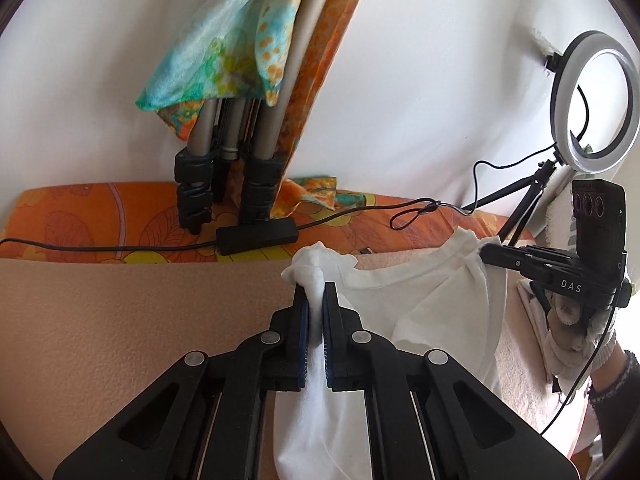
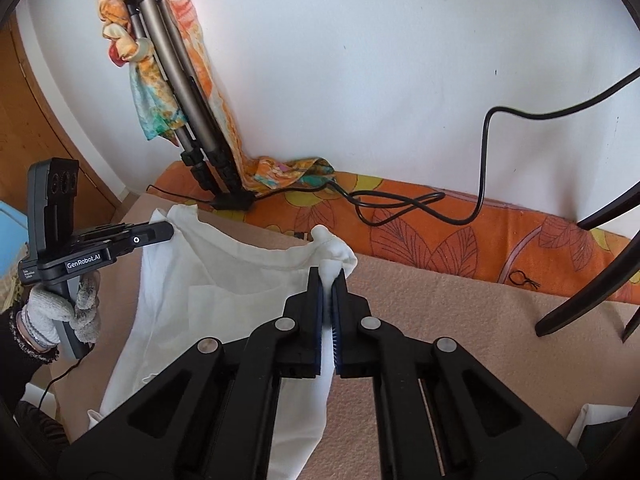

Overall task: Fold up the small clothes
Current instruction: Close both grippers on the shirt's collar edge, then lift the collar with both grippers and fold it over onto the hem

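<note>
The letters "DAS" are printed in white on the black body of the right gripper (image 1: 490,254), as seen from the left wrist view. "GenRobot.AI" is printed in white on the body of the left gripper (image 2: 170,230); a smaller label beside it cannot be read.

White garment (image 1: 436,300), beige blanket (image 1: 120,320), orange floral mattress (image 2: 460,236), black cable (image 2: 486,128).
</note>
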Motion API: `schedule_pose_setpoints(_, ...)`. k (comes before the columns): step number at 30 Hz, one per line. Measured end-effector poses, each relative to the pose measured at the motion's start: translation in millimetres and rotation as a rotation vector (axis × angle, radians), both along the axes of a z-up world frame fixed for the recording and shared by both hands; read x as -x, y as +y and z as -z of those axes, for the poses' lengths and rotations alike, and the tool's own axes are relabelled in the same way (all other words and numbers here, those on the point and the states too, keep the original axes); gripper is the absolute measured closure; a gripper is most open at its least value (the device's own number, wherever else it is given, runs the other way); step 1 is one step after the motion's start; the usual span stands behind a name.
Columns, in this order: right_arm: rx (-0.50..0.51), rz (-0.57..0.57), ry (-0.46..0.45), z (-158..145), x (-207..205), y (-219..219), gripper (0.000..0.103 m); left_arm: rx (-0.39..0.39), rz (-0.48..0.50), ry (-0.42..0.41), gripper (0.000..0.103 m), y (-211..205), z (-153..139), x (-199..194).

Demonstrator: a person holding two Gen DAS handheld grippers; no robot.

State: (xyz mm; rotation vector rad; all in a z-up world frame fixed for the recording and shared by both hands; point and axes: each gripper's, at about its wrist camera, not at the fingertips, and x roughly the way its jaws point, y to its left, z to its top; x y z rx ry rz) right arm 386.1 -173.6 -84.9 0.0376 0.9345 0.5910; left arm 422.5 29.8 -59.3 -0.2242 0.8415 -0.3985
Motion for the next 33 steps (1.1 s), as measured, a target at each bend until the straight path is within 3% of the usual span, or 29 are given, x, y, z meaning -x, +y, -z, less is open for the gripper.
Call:
schedule_pose_setpoints(9,-0.013,-0.021,-0.042,-55,59,-3,0.098,-0.035,0.038,-0.075,0.099,-11,-47,55)
schedule_pose_setpoints(17,0.043,-0.053,-0.077,-83,136,7,0.099,-0.075,0.07,-0.106,0.099,-21,-65,116)
schedule_pose_setpoints(25,0.066,-0.091,-0.079,-88,223,11,0.099,-0.108,0.103,-0.109,0.099,-24,-55,200)
schedule_pose_setpoints(33,0.091,-0.085,-0.072,-63,310,4,0.099,-0.146,0.142,-0.055,0.099,-22,-19,281)
